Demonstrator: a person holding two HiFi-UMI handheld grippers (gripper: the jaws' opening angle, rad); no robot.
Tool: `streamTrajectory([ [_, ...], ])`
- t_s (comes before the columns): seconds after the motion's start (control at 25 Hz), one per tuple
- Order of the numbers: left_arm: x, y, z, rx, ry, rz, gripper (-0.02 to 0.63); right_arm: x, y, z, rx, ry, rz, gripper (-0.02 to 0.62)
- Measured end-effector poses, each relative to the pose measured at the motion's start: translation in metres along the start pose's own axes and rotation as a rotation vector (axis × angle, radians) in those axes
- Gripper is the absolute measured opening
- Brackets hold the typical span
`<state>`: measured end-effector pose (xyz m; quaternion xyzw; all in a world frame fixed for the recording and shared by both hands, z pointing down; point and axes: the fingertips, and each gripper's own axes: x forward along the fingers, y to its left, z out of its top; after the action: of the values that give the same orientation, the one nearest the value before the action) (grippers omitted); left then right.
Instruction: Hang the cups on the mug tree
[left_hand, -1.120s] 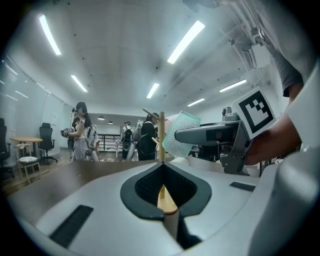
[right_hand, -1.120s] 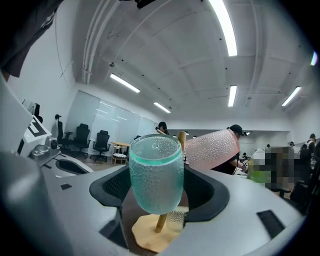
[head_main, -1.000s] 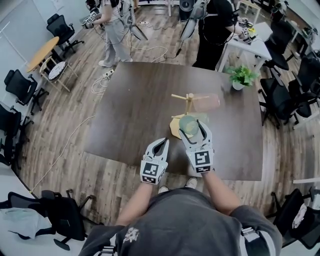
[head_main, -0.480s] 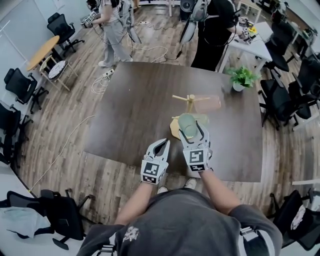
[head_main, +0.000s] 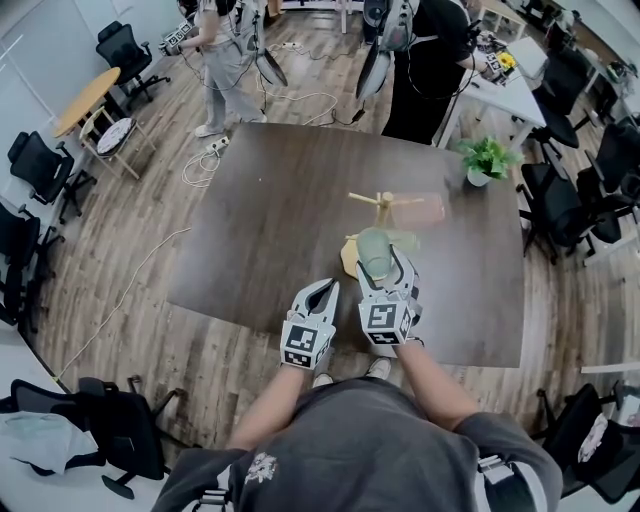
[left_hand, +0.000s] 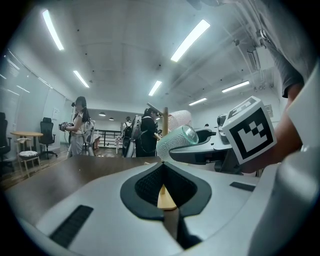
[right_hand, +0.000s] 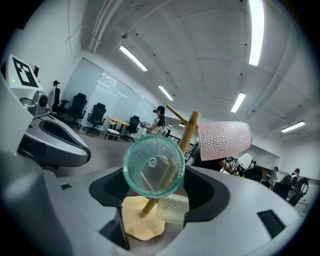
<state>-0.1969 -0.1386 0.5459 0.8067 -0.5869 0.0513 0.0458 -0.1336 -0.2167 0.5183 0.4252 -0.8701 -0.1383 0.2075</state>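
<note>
The wooden mug tree (head_main: 379, 207) stands on its pale base (head_main: 350, 257) right of the dark table's (head_main: 270, 220) middle. A pink cup (head_main: 426, 207) hangs on its right peg, and a pale yellowish cup (right_hand: 172, 209) sits lower on the same side. My right gripper (head_main: 382, 258) is shut on a green dimpled glass cup (head_main: 374, 250), held just in front of the tree. In the right gripper view the green cup (right_hand: 154, 166) faces the camera end-on, covering part of the pole (right_hand: 187, 132). My left gripper (head_main: 320, 290) hovers at the table's near edge, shut and with nothing in it.
A potted plant (head_main: 483, 155) stands at the table's far right corner. Two people (head_main: 425, 60) stand beyond the far edge. Office chairs (head_main: 565, 200) line the right side, and cables (head_main: 200, 165) lie on the floor at the left.
My right gripper, with the green cup in it, has shifted slightly left and drawn back a little from the tree. The left gripper has stayed put.
</note>
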Motion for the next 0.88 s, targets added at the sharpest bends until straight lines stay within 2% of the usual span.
streamTrajectory([
  [0.88,-0.0048,-0.0093,0.0008,-0.019,-0.025,-0.026,0.008,-0.0083,-0.0044,0.0048,-0.001,-0.014,-0.023,0.342],
])
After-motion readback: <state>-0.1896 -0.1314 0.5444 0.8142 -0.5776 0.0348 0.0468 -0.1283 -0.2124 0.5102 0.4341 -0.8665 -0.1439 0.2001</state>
